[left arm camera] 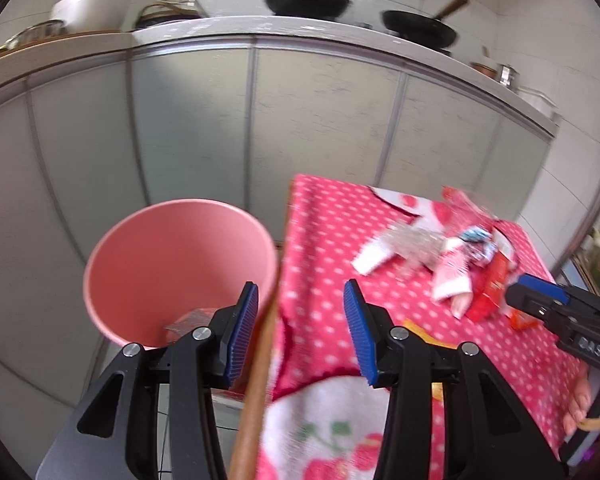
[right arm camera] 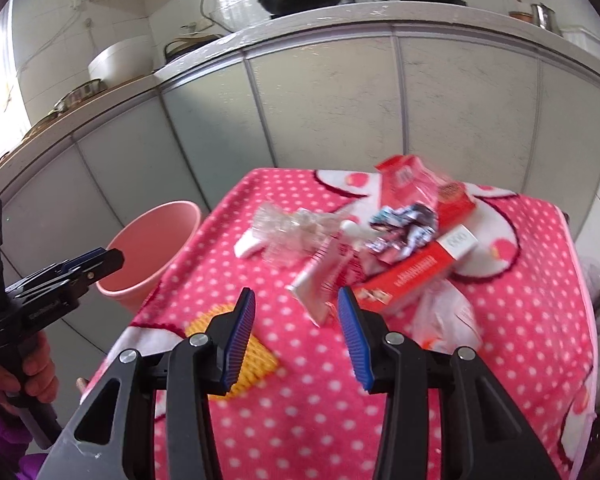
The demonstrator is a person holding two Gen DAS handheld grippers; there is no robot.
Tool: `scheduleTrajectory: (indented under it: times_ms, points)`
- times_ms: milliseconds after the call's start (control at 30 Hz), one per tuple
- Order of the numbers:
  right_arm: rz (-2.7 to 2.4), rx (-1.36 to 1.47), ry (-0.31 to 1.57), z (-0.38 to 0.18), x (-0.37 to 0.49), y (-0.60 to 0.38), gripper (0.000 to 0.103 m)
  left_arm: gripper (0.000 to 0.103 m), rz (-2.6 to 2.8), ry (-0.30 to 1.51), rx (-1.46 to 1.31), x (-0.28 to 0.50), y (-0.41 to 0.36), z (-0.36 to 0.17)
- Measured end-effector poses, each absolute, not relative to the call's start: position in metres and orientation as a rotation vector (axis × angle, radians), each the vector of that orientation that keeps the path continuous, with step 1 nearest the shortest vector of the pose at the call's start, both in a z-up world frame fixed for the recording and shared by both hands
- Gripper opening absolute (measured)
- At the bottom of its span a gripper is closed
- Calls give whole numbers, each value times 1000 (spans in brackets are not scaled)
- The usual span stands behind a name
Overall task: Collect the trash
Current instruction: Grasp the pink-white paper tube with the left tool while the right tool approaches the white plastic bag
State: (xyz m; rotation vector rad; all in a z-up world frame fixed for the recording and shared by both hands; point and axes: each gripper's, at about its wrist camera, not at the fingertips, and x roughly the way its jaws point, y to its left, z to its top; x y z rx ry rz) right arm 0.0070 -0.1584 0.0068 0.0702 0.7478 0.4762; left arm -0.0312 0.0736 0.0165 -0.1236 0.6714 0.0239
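We judge the pink bin [right arm camera: 148,256] light but stiff-walled; it stands on the floor just left of the table, at its far-left corner, with a scrap of clear plastic already at its bottom. It needs no grip.

The trash lies heaped on the far half of the pink dotted cloth [right arm camera: 380,400]. The red carton [right arm camera: 416,276] looks light and rigid, best taken across its narrow sides; its white end shows something like "600", while the rest of its print is too blurred for us to read. Behind it a second red box [right arm camera: 404,184] leans, its label unreadable. The white-and-pink tube [right arm camera: 320,284] seems soft and squashable, so we would pinch its flat crimped near end. The crumpled clear film [right arm camera: 284,236] is flimsy and springy; any fold will do. The glossy foil wrapper [right arm camera: 400,228] is slippery and weightless.

Our right gripper [right arm camera: 296,336] hangs with jaws apart and empty, near the tube. Our left gripper [left arm camera: 300,332] is spread wide, empty, over the table's left edge beside the bin.
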Motion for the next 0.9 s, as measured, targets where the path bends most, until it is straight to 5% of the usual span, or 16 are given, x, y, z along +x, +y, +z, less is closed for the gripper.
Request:
scheduleTrajectory:
  times_ms: [900]
  points:
    - [355, 155, 769, -24, -5, -218, 43, 45, -303, 780, -15, 15, -38, 1]
